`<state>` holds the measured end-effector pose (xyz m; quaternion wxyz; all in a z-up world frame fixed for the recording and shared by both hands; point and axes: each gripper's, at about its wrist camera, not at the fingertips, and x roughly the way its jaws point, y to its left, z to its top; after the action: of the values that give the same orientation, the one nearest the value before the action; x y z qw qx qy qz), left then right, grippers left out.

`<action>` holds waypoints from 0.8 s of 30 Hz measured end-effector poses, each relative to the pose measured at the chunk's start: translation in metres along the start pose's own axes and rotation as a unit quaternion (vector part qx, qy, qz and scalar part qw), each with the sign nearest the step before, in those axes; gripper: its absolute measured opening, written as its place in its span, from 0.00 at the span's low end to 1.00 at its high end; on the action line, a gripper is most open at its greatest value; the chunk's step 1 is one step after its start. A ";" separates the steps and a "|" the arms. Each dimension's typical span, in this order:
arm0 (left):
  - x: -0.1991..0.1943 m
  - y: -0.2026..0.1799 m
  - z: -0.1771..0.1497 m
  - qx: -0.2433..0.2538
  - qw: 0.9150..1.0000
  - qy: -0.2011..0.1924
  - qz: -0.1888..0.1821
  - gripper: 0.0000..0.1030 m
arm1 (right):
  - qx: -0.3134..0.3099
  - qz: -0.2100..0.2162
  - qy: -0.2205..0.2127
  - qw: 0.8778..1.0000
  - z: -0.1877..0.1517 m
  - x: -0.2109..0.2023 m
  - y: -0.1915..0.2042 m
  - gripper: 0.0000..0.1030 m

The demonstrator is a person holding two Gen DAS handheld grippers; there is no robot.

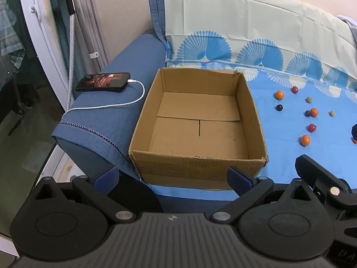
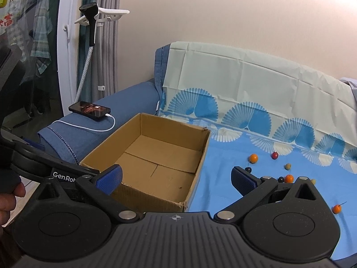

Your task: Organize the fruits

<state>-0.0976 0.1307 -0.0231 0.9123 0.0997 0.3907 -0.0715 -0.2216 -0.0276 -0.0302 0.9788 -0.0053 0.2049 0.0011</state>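
Blue sofa seating [image 1: 96, 120], draped with a light-blue patterned sheet [image 1: 279, 120], carries the scene against a cream wall. Small fruits lie scattered across the sheet's right part, well apart from one another: an orange fruit [image 1: 279, 94] and a red one [image 1: 294, 89] toward the backrest, a dark plum-coloured one [image 1: 279, 107] just in front of the orange, two pale green ones [image 1: 308, 99] [image 1: 331, 113], a dark and an orange fruit touching [image 1: 314, 112], another red fruit [image 1: 312, 127], and an orange fruit [image 1: 305, 140] nearest the sheet's front edge. To their left an open cardboard box [image 1: 198, 125] stands upright and empty at the sheet's left edge, beside the armrest. A phone [image 1: 103, 82] with a lit screen rests on that armrest, a white cable [image 1: 125, 103] plugged into it.

Both claws hang over the sofa's front edge, holding nothing. The left gripper [image 1: 173, 175] is spread wide before the box's front wall. The right gripper [image 2: 176, 177] is likewise wide, framing the box's near right corner, with the fruits to its right. A hand [image 2: 9, 197] shows at the right view's left edge.
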 end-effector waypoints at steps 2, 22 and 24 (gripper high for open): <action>0.002 -0.001 0.000 0.001 1.000 0.002 0.000 1.00 | -0.001 -0.002 0.010 1.000 0.001 0.001 0.000 1.00; 0.021 -0.018 0.003 0.022 0.999 0.032 0.009 1.00 | 0.020 0.001 0.033 0.999 -0.006 0.024 -0.014 1.00; 0.023 -0.022 0.004 0.029 0.999 0.036 0.007 1.00 | 0.026 -0.002 0.031 0.999 -0.008 0.026 -0.019 1.00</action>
<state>-0.0835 0.1074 -0.0395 0.8951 0.1313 0.4199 -0.0726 -0.2007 -0.0463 -0.0482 0.9718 0.0197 0.2348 -0.0065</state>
